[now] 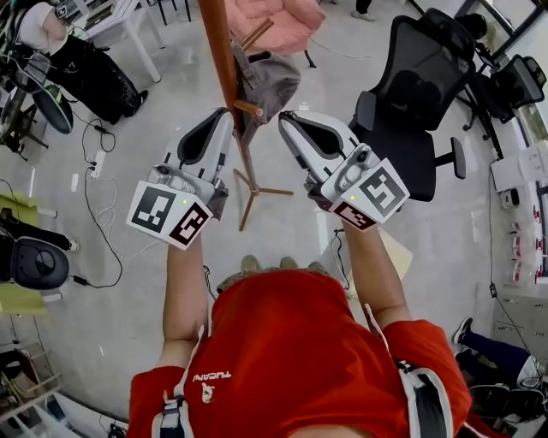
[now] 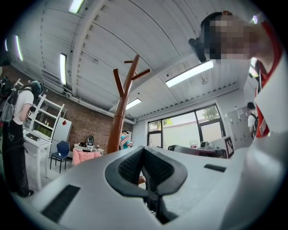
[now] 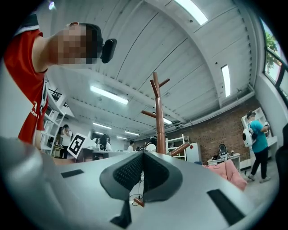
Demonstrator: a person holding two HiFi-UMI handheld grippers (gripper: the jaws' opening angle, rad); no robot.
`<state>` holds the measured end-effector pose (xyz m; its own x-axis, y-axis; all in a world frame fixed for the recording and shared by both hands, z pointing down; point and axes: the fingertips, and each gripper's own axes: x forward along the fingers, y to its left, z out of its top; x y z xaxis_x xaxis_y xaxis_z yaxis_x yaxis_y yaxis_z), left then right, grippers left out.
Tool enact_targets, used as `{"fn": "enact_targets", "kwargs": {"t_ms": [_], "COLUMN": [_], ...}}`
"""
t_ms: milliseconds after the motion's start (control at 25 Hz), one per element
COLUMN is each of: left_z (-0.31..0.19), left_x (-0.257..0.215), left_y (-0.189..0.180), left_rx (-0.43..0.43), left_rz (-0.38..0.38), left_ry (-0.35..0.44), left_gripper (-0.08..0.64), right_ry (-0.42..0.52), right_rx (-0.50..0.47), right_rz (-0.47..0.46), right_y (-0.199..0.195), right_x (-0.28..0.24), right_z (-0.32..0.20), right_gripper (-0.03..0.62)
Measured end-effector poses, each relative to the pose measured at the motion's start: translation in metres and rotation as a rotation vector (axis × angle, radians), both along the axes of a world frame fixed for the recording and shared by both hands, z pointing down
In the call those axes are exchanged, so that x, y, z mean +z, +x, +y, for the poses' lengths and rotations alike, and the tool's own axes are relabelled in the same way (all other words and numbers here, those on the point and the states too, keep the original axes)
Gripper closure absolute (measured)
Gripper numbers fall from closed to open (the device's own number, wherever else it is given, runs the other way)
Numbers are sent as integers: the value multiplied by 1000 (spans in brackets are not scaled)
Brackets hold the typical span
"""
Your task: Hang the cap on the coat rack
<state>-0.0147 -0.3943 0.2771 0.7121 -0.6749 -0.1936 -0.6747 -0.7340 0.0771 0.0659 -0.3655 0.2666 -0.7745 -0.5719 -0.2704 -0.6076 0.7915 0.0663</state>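
Observation:
The brown wooden coat rack [image 1: 221, 60] rises at the top middle of the head view. A grey cap [image 1: 272, 81] hangs on it, just above a short peg [image 1: 248, 109]. My left gripper [image 1: 224, 117] is held up close to the left of the pole, and my right gripper [image 1: 288, 121] is just right of the cap's lower edge. In its own view the left gripper [image 2: 143, 152] is shut with nothing between the pads, the rack's pole [image 2: 118, 128] beyond it. The right gripper [image 3: 142, 156] is shut and empty too, with the rack [image 3: 159, 117] ahead.
The rack's spread feet [image 1: 254, 192] stand on the grey floor in front of me. A black office chair [image 1: 415, 103] is at the right, a pink seat [image 1: 278, 21] behind the rack. Cables [image 1: 98, 201] trail on the floor at the left near a person [image 1: 81, 64].

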Motion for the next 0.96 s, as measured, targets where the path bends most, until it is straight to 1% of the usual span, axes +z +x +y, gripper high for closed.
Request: {"fn": "enact_targets", "kwargs": {"t_ms": [400, 960], "left_z": [0, 1], "left_x": [8, 10], "left_y": [-5, -8], "left_rx": [-8, -15], "left_rz": [-4, -4], "left_ry": [-11, -27], "left_gripper": [552, 552], "right_ry": [-41, -71], "right_rx": [-6, -11], "right_rz": [-9, -32], "right_y": [1, 8], "right_x": [13, 20], "right_z": [-5, -11], "right_gripper": [569, 569]}}
